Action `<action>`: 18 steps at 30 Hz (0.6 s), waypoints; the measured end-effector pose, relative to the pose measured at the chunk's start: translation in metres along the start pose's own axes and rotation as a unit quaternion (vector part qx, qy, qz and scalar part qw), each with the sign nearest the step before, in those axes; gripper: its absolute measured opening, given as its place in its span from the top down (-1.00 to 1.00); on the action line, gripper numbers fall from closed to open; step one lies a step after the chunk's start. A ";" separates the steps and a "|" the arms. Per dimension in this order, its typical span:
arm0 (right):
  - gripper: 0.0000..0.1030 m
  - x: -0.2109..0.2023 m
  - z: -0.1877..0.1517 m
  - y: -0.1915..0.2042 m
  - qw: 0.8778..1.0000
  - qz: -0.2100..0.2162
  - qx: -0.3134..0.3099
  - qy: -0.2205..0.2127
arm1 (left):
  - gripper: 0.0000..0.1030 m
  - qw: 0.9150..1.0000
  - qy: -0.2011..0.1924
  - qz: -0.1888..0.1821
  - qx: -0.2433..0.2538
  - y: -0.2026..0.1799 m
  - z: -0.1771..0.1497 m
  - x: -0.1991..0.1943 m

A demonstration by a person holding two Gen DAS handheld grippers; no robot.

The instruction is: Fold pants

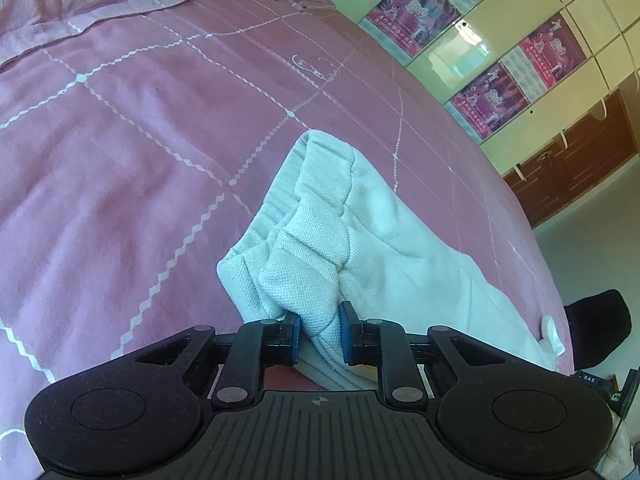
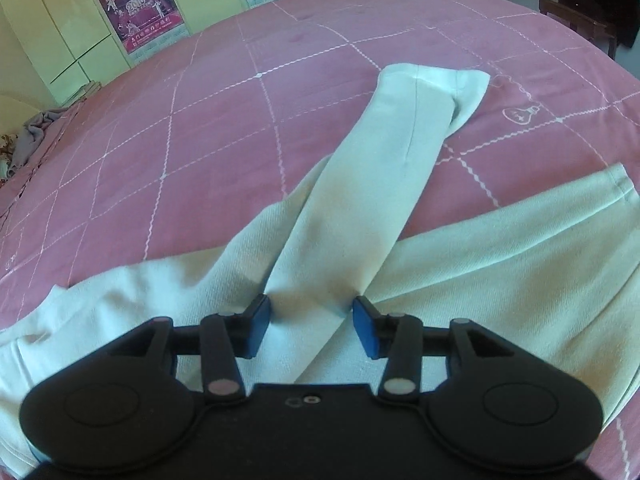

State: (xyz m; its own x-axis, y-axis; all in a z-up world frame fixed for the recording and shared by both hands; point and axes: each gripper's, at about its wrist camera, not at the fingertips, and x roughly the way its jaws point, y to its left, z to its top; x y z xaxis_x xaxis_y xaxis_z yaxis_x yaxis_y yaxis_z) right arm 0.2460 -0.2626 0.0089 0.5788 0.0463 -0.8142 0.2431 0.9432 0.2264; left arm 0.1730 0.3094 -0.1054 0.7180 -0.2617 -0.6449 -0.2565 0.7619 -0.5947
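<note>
**Q:** On the pink bedspread (image 1: 132, 152), what is happening?

**A:** White pants (image 2: 400, 152) are lying across the bedspread, legs splayed toward twelve and two o'clock in the right wrist view. The left gripper (image 1: 319, 334) is pinching a bunched fold at the waistband end, blue pads pressing cloth from both sides. The right gripper (image 2: 312, 326) is straddling the base of the near leg, fingers spread wide; whether the pads are biting the cloth is not clear.

**Q:** What is sitting around them?

**A:** Cabinets (image 1: 496, 28) with red posters (image 2: 140, 16) are lining the wall at twelve to two o'clock. A dark sock (image 1: 596, 324) is showing at four o'clock in the left wrist view, past the bed's edge.

**Q:** What could go wrong?

**A:** Probably the legs failing to line up. They are lying well apart, and the far cuff is twisting open, so a fold made now is likely trapping wrinkles. The left pinch is holding a thick wad; if only outer layers are caught, the rest may be slipping free on a lift. The pants are also nearing the bed's edge and could be sliding off.
</note>
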 end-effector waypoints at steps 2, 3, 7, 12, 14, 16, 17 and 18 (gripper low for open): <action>-0.11 0.000 0.005 0.006 1.000 -0.002 -0.007 0.002 | 0.62 1.000 -0.001 0.000 -0.002 0.000 -0.001 0.001; -0.18 0.001 0.008 0.009 1.000 -0.006 -0.012 0.004 | 0.62 1.000 -0.001 0.000 -0.003 0.000 -0.001 0.001; -0.20 0.018 0.016 0.022 0.997 -0.053 -0.050 0.025 | 0.62 1.000 0.000 0.002 -0.001 -0.002 -0.001 0.000; 0.64 0.015 0.015 0.004 0.999 -0.030 -0.032 0.019 | 0.62 1.000 0.000 0.002 0.002 -0.003 -0.001 0.000; 0.74 0.000 0.010 -0.007 1.000 -0.007 -0.020 0.000 | 0.67 1.000 -0.014 -0.008 0.006 -0.006 0.004 -0.006; 0.76 -0.018 0.002 -0.019 0.999 0.017 -0.012 -0.028 | 0.69 0.999 -0.035 -0.025 0.016 -0.012 0.015 -0.017; 0.76 -0.030 -0.002 -0.027 0.998 0.037 -0.003 -0.047 | 0.69 0.998 -0.045 -0.029 0.023 -0.016 0.020 -0.023; 0.76 -0.042 -0.009 -0.034 0.996 0.060 0.006 -0.067 | 0.69 0.998 -0.052 -0.028 0.031 -0.018 0.026 -0.027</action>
State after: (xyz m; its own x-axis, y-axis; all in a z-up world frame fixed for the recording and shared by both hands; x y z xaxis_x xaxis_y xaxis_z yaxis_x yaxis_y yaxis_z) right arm 0.2067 -0.2941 0.0305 0.7032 0.1139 -0.7018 0.1745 0.9292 0.3257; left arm 0.1747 0.3178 -0.0643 0.7944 -0.2447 -0.5559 -0.1759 0.7833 -0.5962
